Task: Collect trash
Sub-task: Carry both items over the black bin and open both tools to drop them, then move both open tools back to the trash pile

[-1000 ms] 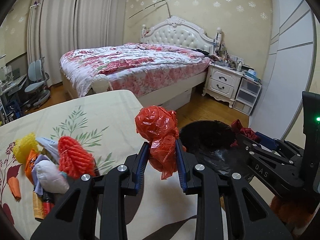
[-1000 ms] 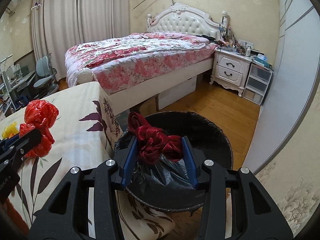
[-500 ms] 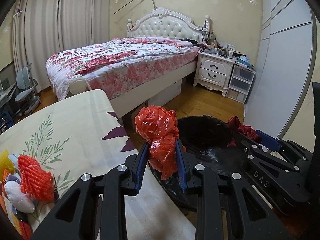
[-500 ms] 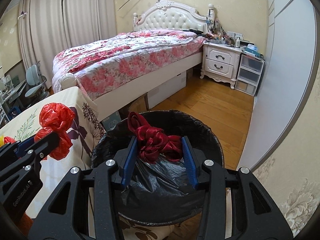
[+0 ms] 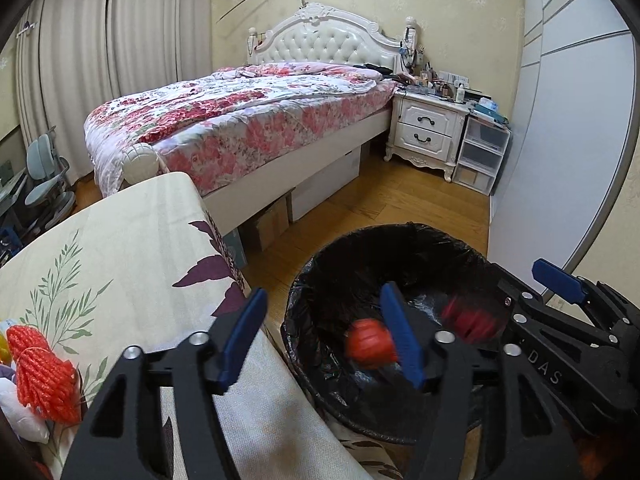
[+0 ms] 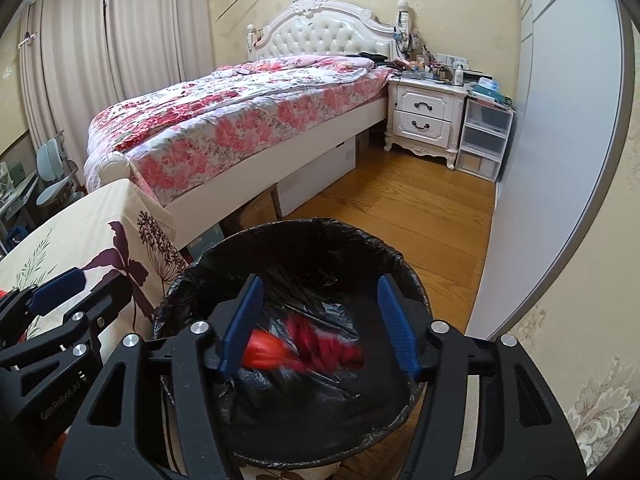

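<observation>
Both grippers hang with fingers wide and empty; the left gripper (image 5: 320, 336) is nearer the orange net bundle (image 5: 40, 376) lying left of its fingers on the table (image 5: 120, 240), while the right gripper (image 6: 320, 320) hangs over the bin (image 6: 288, 228).

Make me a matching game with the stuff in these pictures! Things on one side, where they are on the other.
Things:
1. orange bag
2. orange net
3. trash bin
4. nightstand

Places:
A. beside the bed
B. on the floor by the table
C. on the table
D. inside the bin

Pairs: 1-D, 2-C, 3-B, 4-A
</observation>
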